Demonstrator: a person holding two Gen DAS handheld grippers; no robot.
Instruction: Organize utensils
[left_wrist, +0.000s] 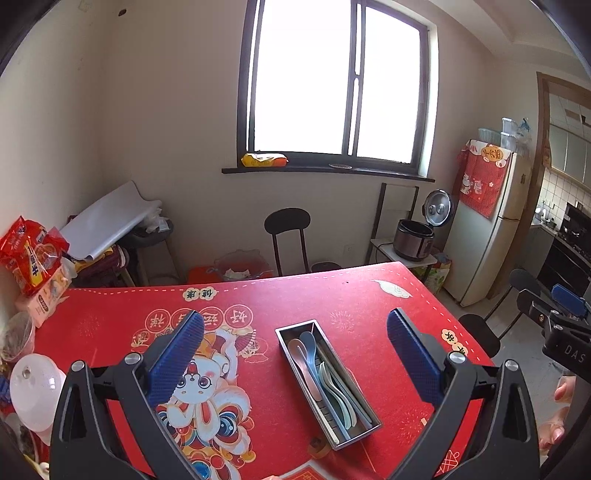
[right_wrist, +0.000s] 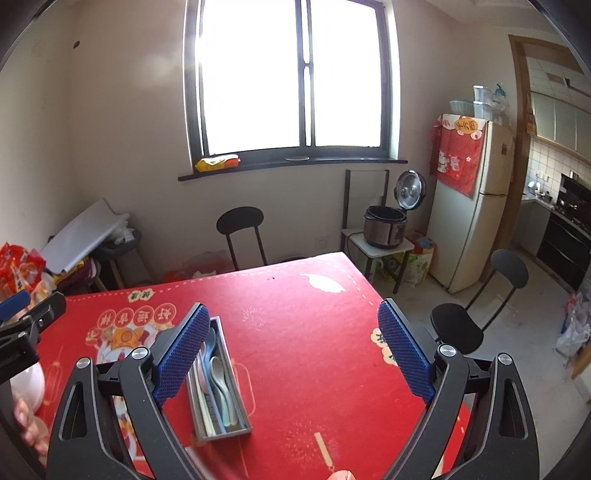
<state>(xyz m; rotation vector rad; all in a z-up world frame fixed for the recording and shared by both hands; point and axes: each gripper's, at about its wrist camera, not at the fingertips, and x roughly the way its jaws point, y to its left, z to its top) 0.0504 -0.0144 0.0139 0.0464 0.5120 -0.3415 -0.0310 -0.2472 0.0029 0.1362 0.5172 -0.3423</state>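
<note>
A long steel utensil tray (left_wrist: 364, 408) (right_wrist: 242, 417) lies on the red patterned tablecloth (left_wrist: 351, 295) (right_wrist: 306, 332). Inside it lie several pastel spoons (left_wrist: 314, 365) (right_wrist: 218, 373), pink, blue and green, beside pale chopsticks (right_wrist: 204, 406). My left gripper (left_wrist: 295, 354) hangs open above the table, with the tray seen between its blue pads and nothing held. My right gripper (right_wrist: 291, 350) is open too, empty, with the tray just beside its left finger (right_wrist: 181, 354). Each gripper shows at the edge of the other's view.
Snack bags (left_wrist: 31, 254) and a white lidded container (left_wrist: 31, 387) crowd the table's left end. Black chairs (left_wrist: 288, 236) (right_wrist: 476, 314) stand behind and to the right of the table. A rice cooker (right_wrist: 386, 225) and fridge (right_wrist: 469, 214) stand by the far wall.
</note>
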